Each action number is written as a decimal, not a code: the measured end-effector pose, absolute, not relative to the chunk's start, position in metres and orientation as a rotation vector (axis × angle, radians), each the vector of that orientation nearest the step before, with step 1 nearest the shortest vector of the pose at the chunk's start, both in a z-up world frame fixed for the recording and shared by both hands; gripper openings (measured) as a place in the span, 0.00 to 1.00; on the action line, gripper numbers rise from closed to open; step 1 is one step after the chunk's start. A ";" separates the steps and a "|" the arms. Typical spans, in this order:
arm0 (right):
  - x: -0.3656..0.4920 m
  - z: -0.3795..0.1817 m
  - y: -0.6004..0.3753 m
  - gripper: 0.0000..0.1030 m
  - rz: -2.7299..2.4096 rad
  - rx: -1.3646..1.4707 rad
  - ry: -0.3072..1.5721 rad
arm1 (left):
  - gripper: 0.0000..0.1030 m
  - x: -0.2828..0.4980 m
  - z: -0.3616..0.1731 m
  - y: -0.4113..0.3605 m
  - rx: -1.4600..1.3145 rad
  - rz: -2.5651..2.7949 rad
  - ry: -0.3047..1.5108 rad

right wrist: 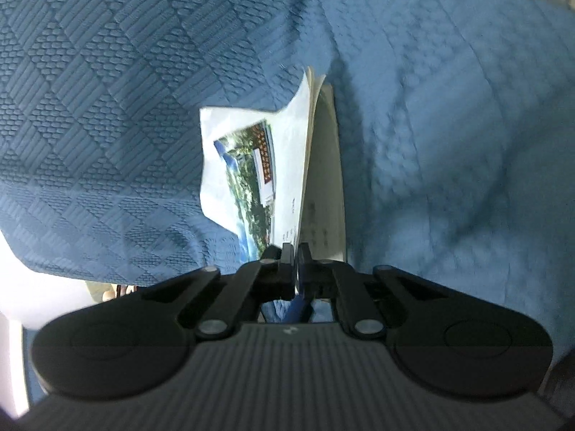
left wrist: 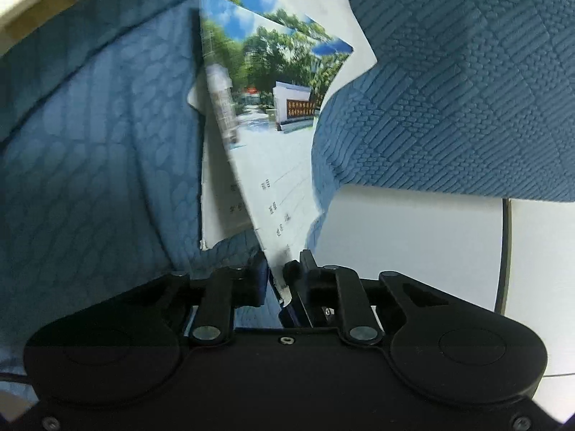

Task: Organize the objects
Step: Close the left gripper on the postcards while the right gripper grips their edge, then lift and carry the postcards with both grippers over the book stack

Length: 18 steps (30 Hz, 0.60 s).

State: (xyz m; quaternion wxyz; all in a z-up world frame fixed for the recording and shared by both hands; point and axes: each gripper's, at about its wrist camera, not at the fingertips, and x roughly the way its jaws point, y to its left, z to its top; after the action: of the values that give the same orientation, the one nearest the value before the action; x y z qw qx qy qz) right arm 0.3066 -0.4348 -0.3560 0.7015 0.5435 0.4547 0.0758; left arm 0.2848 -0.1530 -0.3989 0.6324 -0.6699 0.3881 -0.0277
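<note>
Both grippers, left [left wrist: 278, 280] and right [right wrist: 296, 255], pinch the booklets [left wrist: 266, 107] by their near edge; they stretch lengthwise straight ahead over the blue cloth [left wrist: 449, 89].

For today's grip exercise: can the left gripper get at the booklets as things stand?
Probably yes. The left gripper already has the lower edge of the booklets between its nearly closed jaws, and the blue cloth only folds around their sides.

A white tabletop [left wrist: 413, 237] shows under the textured blue cloth [left wrist: 467, 89], brightly lit.
</note>
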 end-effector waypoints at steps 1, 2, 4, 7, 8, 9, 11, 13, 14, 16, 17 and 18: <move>0.303 -0.357 -0.433 0.06 0.158 1.223 1.005 | 0.13 0.284 -0.397 -0.152 -1.527 -0.058 0.892; 0.300 -0.359 -0.432 0.07 0.150 1.244 1.002 | 0.10 0.284 -0.395 -0.151 -1.518 -0.055 0.892; 0.295 -0.364 -0.433 0.09 0.144 1.289 1.000 | 0.07 0.284 -0.392 -0.148 -1.506 -0.054 0.889; 0.297 -0.371 -0.435 0.15 0.154 1.343 1.009 | 0.04 0.287 -0.390 -0.143 -1.498 -0.060 0.893; 0.297 -0.373 -0.436 0.19 0.159 1.342 1.014 | 0.03 0.288 -0.389 -0.141 -1.490 -0.066 0.895; 0.299 -0.374 -0.437 0.21 0.162 1.334 1.018 | 0.01 0.289 -0.388 -0.140 -1.486 -0.073 0.896; 0.305 -0.374 -0.437 0.31 0.168 1.310 1.008 | 0.00 0.291 -0.386 -0.136 -1.492 -0.100 0.906; 0.313 -0.375 -0.438 0.33 0.162 1.294 0.992 | 0.00 0.293 -0.383 -0.133 -1.489 -0.115 0.914; 0.317 -0.377 -0.440 0.33 0.167 1.295 0.987 | 0.00 0.292 -0.380 -0.132 -1.476 -0.121 0.919; 0.328 -0.379 -0.445 0.33 0.175 1.297 0.975 | 0.00 0.291 -0.376 -0.129 -1.450 -0.121 0.929; 0.332 -0.380 -0.448 0.33 0.171 1.296 0.966 | 0.00 0.290 -0.375 -0.128 -1.444 -0.127 0.935; 0.337 -0.380 -0.450 0.34 0.171 1.291 0.960 | 0.00 0.288 -0.375 -0.127 -1.445 -0.132 0.941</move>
State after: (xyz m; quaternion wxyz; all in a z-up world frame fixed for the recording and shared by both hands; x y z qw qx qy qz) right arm 0.3373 -0.4502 -0.3800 0.6904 0.5773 0.4292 0.0764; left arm 0.2882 -0.1268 -0.3749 0.6489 -0.6357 0.4140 -0.0580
